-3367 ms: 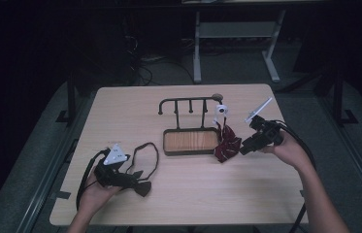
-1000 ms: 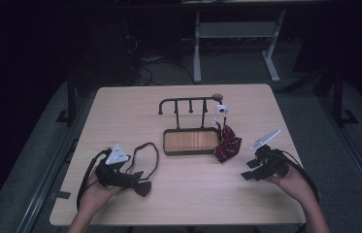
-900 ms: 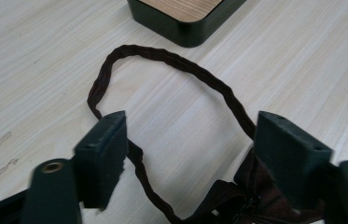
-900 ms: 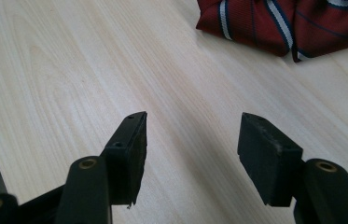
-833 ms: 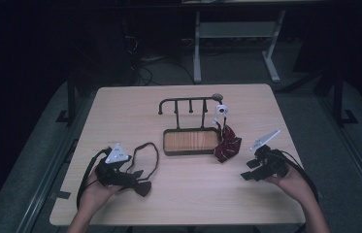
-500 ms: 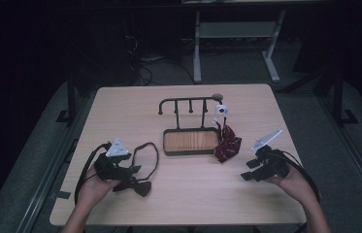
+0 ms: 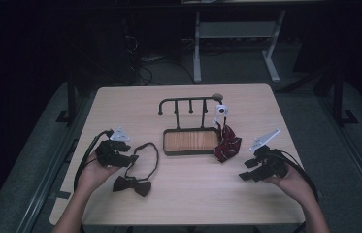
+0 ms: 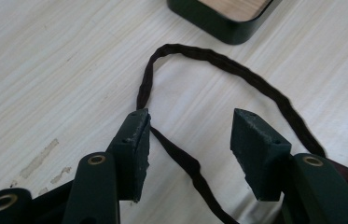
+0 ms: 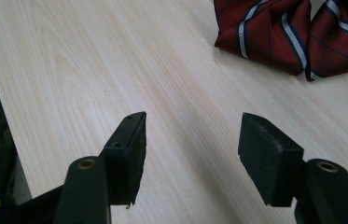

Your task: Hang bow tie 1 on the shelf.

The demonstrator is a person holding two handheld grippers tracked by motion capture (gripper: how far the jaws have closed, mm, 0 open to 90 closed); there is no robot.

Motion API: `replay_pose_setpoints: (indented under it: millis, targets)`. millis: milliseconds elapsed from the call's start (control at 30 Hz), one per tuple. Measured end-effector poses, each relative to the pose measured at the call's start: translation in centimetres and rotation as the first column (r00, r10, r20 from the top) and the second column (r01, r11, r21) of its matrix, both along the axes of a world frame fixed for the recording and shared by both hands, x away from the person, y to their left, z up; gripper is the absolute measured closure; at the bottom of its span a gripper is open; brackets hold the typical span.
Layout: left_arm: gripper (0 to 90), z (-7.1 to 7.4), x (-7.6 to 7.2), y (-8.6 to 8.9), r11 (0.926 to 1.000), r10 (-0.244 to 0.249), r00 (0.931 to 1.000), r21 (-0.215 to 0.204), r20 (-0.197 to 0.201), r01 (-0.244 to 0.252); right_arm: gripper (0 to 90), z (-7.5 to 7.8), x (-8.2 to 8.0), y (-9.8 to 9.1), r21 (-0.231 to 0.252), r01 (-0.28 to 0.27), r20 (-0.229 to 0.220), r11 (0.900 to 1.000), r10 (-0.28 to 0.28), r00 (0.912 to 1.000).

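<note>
We are holding the left gripper (image 7: 131, 153) low over the table's left side, jaws spread wide and pointing right. We are holding the right gripper (image 7: 245, 170) at the right side, jaws equally parted, pointing left. Both forearms are entering from the bottom edge.
</note>
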State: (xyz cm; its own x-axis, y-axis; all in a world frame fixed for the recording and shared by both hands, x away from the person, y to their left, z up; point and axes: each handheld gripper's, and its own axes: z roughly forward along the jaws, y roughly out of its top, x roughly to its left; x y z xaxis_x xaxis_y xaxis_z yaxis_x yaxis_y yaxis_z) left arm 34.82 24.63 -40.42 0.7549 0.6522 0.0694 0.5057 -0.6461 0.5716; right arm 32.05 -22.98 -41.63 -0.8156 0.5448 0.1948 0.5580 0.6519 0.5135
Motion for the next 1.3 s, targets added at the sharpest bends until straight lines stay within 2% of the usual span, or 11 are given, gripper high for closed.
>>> replay_pose_setpoints:
  millis: [167,233,300,367,533,667,700,733,833,1033,1300]
  targets:
    - [50.5,0.1,1.2,-0.4,0.9998,-0.005,0.9996,0.020,-0.027,0.005,41.0,0.0,0.0,-0.1,0.000,0.001,-0.001,1.0000,-0.001,1.0000]
    - [53.0,0.1,1.7,-0.6,0.9989,-0.006,0.9993,0.046,-0.036,0.008,40.3,-0.1,0.0,-0.1,-0.001,0.003,-0.001,1.0000,-0.003,1.0000]
    - [53.6,0.1,2.1,-0.8,0.9985,-0.007,0.9987,0.054,-0.050,0.010,39.8,-0.1,0.1,-0.2,-0.005,0.006,-0.003,1.0000,-0.006,1.0000]
    - [54.5,0.0,2.5,-0.9,0.9986,0.003,0.9981,0.054,-0.062,0.000,39.2,-0.2,0.1,-0.3,-0.001,0.008,-0.005,1.0000,-0.008,1.0000]
    - [56.1,-0.7,3.6,-1.0,0.9959,0.011,0.9959,0.090,-0.089,-0.003,37.9,-0.1,0.1,-0.6,0.002,0.013,0.003,0.9999,-0.013,0.9999]
    - [57.9,-1.0,4.2,-0.9,0.9956,0.026,0.9944,0.093,-0.103,-0.016,37.7,-0.1,0.1,-0.5,0.000,0.015,0.000,0.9999,-0.015,0.9999]
    - [58.7,-1.1,4.3,-0.9,0.9963,0.039,0.9937,0.080,-0.105,-0.031,37.6,-0.1,0.1,-0.5,0.001,0.015,-0.001,0.9999,-0.015,0.9999]
    - [60.0,-1.1,4.5,-0.8,0.9955,0.040,0.9930,0.090,-0.111,-0.031,37.5,-0.1,0.1,-0.4,-0.001,0.015,-0.001,0.9999,-0.015,0.9999]
    - [62.5,-1.5,5.1,-0.6,0.9956,0.071,0.9895,0.070,-0.126,-0.062,37.7,-0.1,0.0,-0.3,-0.002,0.009,0.001,1.0000,-0.009,1.0000]
    - [63.2,-2.0,5.8,-0.7,0.9937,0.087,0.9845,0.084,-0.153,-0.075,37.6,0.0,0.0,-0.3,-0.001,0.012,0.001,0.9999,-0.012,0.9999]
    - [67.6,-2.5,6.3,-1.0,0.9919,0.095,0.9824,0.099,-0.161,-0.079,37.8,-0.2,0.0,-0.1,0.000,-0.004,0.000,1.0000,0.004,1.0000]
